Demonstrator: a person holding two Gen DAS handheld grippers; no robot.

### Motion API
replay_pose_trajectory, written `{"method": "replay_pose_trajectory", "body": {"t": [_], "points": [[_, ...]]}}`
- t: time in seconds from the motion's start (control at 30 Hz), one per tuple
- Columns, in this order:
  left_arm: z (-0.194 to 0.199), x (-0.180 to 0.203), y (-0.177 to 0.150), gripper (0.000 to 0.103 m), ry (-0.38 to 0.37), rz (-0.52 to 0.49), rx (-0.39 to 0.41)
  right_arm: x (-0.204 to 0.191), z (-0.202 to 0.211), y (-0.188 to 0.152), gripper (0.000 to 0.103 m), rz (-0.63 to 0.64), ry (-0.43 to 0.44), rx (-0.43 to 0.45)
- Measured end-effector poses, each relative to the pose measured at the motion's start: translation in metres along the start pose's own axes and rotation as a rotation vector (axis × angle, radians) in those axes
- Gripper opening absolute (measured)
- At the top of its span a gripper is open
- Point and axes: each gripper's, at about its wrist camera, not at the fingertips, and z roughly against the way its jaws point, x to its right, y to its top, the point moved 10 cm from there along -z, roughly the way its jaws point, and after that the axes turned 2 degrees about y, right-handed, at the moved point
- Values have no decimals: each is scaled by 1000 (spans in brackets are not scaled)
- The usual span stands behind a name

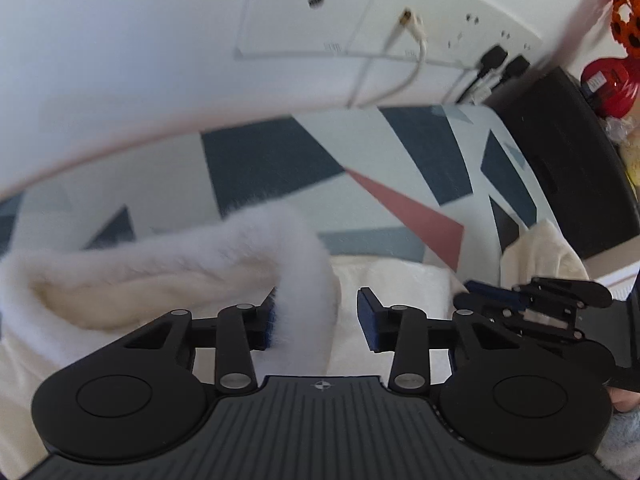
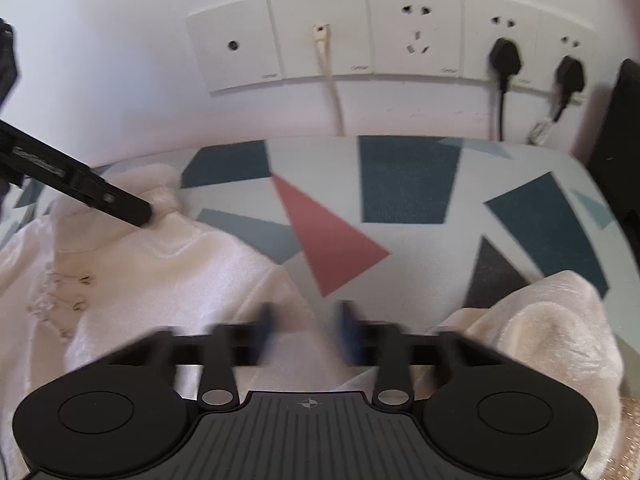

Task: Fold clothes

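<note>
Not much to read here. Tiny grey brand marks at the lower right corner of each socket plate [image 2: 324, 32] in the right wrist view, too small and blurred to spell out. Same faint marks on the plates in the left wrist view, equally unreadable. Small crosshair sign on the right gripper [image 2: 306, 336] body at 6 o'clock, and the same on the left gripper [image 1: 320, 316]. Embossed lettering on the black bar at 9 o'clock, illegible.

Black grippers [image 1: 320, 316], blue pads [image 1: 368, 320]
</note>
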Motion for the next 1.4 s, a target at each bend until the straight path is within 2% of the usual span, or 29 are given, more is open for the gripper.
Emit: {"method": "replay_pose_trajectory", "body": {"t": [0.03,0.1,0.13,0.17,0.33,0.47,0.63,0.73,0.77,0.8,0.83,0.87,0.9,0.97,1.0,1.07,1.1,1.2,1.33,1.4], "points": [[-6,0,-1,40,6,2,-19,0,-1,1,8,7,0,1],[-2,1,3,39,0,10,30,-1,-1,2,4,19,-4,8],[0,2,5,31,-3,13,55,-1,-1,2,3,21,-7,14],[2,2,7,9,-6,17,80,-1,0,3,2,23,-20,29],[14,3,21,8,-19,39,198,4,13,20,1,66,-163,136],[-1,3,20,8,13,44,194,15,-2,35,1,53,-212,120],[-20,6,23,15,70,0,164,20,-19,32,0,94,-268,100],[-16,9,22,34,96,-63,147,20,-19,29,1,93,-276,114],[-11,11,21,43,113,-97,144,22,-17,30,2,56,-265,121],[-5,14,21,44,132,-134,143,25,-15,32,5,10,-251,128],[3,18,23,44,158,-186,156,27,-12,35,12,-36,-238,135],[14,21,24,48,175,-236,174,29,-4,39,34,-85,-221,163],[26,25,26,59,191,-280,194,31,7,43,48,-135,-203,195],[52,30,32,67,205,-313,250,25,35,51,57,-151,-193,277],[64,31,32,68,197,-303,271,22,48,54,66,-142,-197,306],[84,29,27,68,162,-258,284,17,67,53,76,-138,-218,330],[93,27,23,68,147,-232,287,14,74,49,76,-140,-219,326],[113,12,-4,73,136,-182,282,0,79,28,83,-139,-189,262],[122,-27,-60,79,199,-96,215,-21,80,-3,87,-123,-167,179],[121,-53,-93,79,247,-5,162,-32,75,-20,95,-136,-173,148]]}}
